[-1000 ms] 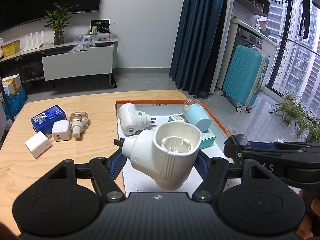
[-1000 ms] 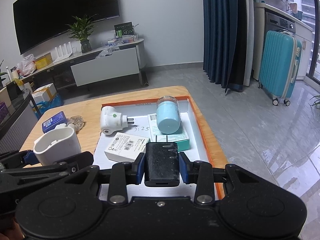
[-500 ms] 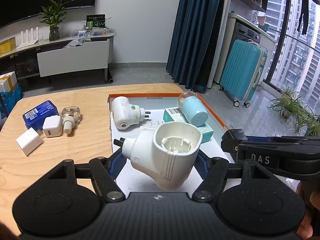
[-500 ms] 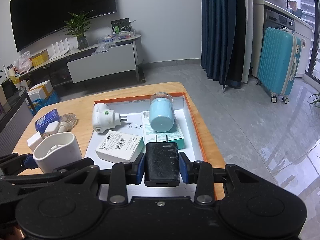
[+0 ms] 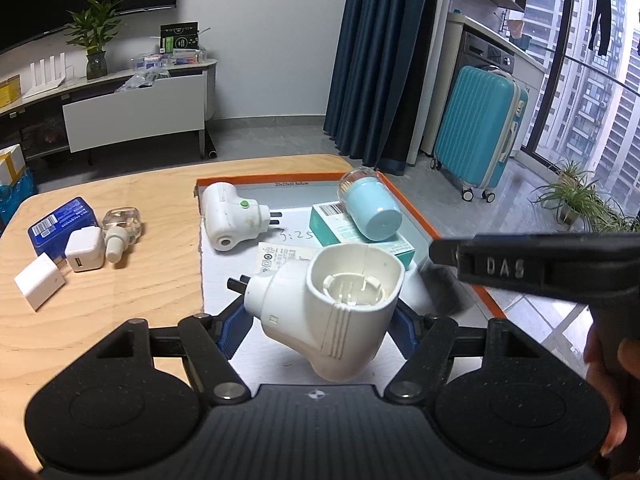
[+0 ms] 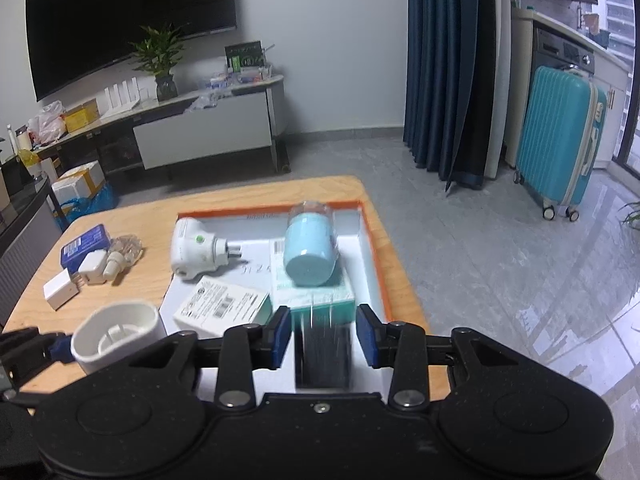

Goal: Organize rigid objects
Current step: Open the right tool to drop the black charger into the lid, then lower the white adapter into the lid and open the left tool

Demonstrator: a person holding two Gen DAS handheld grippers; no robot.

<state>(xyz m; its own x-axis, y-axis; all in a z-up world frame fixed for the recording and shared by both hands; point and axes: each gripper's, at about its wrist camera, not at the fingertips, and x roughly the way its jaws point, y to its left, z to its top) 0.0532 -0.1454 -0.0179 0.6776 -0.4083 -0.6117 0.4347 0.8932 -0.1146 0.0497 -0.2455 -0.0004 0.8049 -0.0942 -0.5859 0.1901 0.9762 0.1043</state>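
A black rectangular plastic charger (image 6: 325, 354) is appearing blurred between the parting blue pads of the right gripper (image 6: 325, 338) — jaws opening, pads clear of it — above the orange-rimmed white tray (image 6: 374, 258). The left gripper (image 5: 318, 318) is clamping a white plastic plug-in adapter with an open round socket (image 5: 332, 308) over the tray's near edge, beside the light wooden table (image 5: 128, 280).

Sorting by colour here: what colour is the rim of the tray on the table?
Orange; the tray rim shows best in the left wrist view.
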